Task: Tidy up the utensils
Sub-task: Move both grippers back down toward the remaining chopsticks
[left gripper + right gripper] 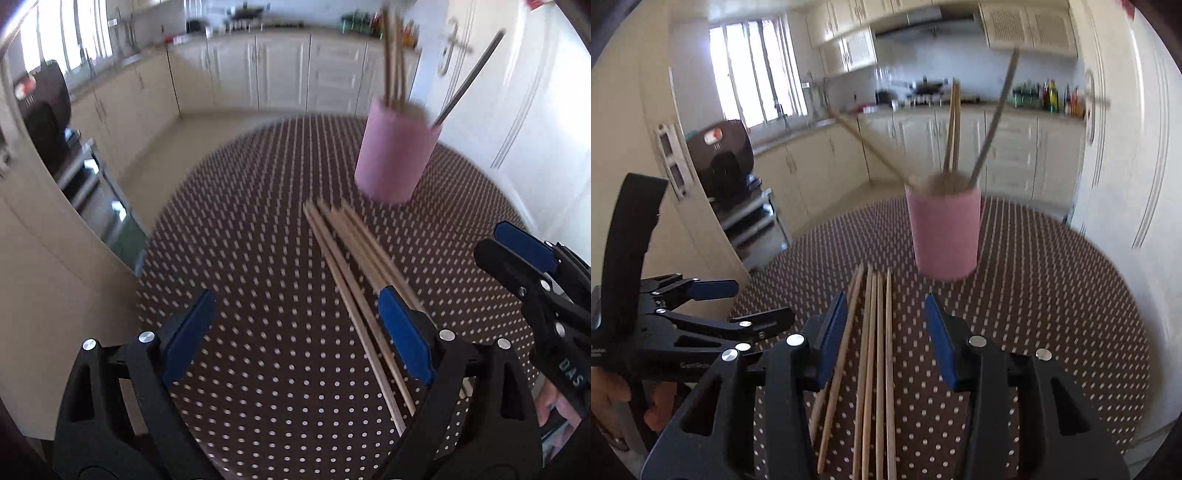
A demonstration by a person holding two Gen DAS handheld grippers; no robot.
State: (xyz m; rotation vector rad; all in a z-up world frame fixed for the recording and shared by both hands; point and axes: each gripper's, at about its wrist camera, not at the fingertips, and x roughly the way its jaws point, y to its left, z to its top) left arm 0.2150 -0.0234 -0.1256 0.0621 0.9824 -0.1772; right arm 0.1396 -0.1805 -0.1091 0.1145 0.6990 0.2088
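Several loose wooden chopsticks (351, 266) (875, 350) lie side by side on the polka-dot table. Behind them stands a pink cup (395, 155) (945, 232) holding upright wooden chopsticks and a grey metal stick (469, 81) (993, 122). My left gripper (295, 325) (764, 301) hovers open over the table, left of the bundle; the chopsticks run under its right finger. My right gripper (886, 332) (489, 238) is open above the bundle, with the chopsticks lying in the gap between its blue pads (833, 336), which do not touch them.
The brown dotted table (258, 258) (1052, 295) is round, with its far edge just behind the cup. Beyond it are cream kitchen cabinets (280, 74), a white door (517, 110) at the right and a metal rack (99, 206) at the left. A hand (613, 398) holds the left gripper.
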